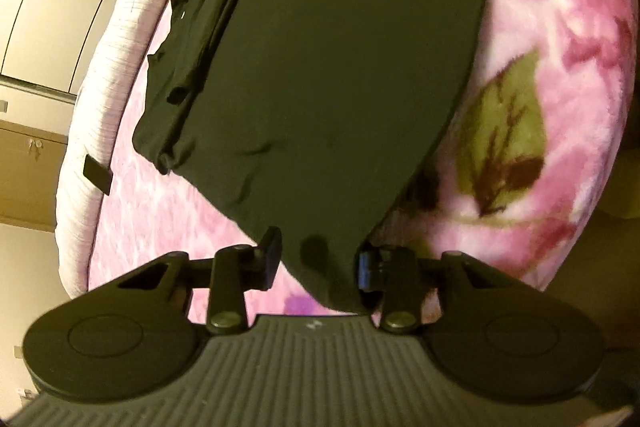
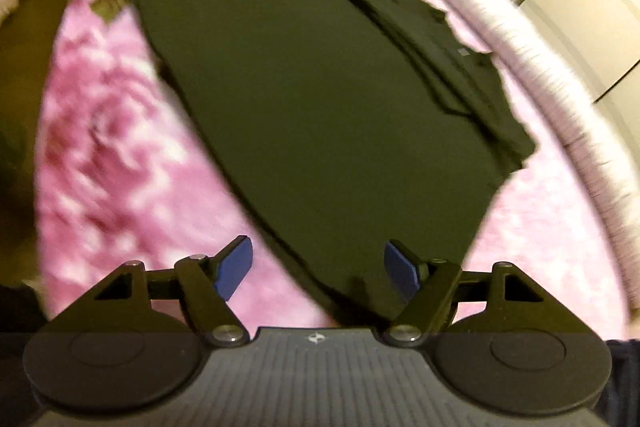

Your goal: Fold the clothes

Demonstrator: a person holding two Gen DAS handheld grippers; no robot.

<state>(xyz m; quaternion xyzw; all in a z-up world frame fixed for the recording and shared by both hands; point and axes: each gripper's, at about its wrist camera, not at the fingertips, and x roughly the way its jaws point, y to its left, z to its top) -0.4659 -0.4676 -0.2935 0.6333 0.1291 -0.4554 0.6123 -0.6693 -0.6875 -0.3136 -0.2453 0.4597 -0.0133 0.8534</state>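
Pink blanket [image 1: 560, 7]: dark garment [image 1: 320, 67] corner btwn left fingers [image 1: 272, 259] (blurred).

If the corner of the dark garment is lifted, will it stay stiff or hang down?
The dark garment is probably floppy: it lies flat with soft wrinkles and layered folds at one side. It looks thin, so likely light. On the fuzzy pink blanket it may drag rather than slide.

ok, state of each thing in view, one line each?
shirt: dark, spread flat on the blanket, far side folded in, near corners between both grippers' jaws.
left gripper: jaws partly open, shirt corner between them, grip unclear.
right gripper: jaws wide, pads not pressing, shirt corner between them.
blanket: pink floral, laid flat under the shirt.
tag: dark, sticking out at the blanket's edge.
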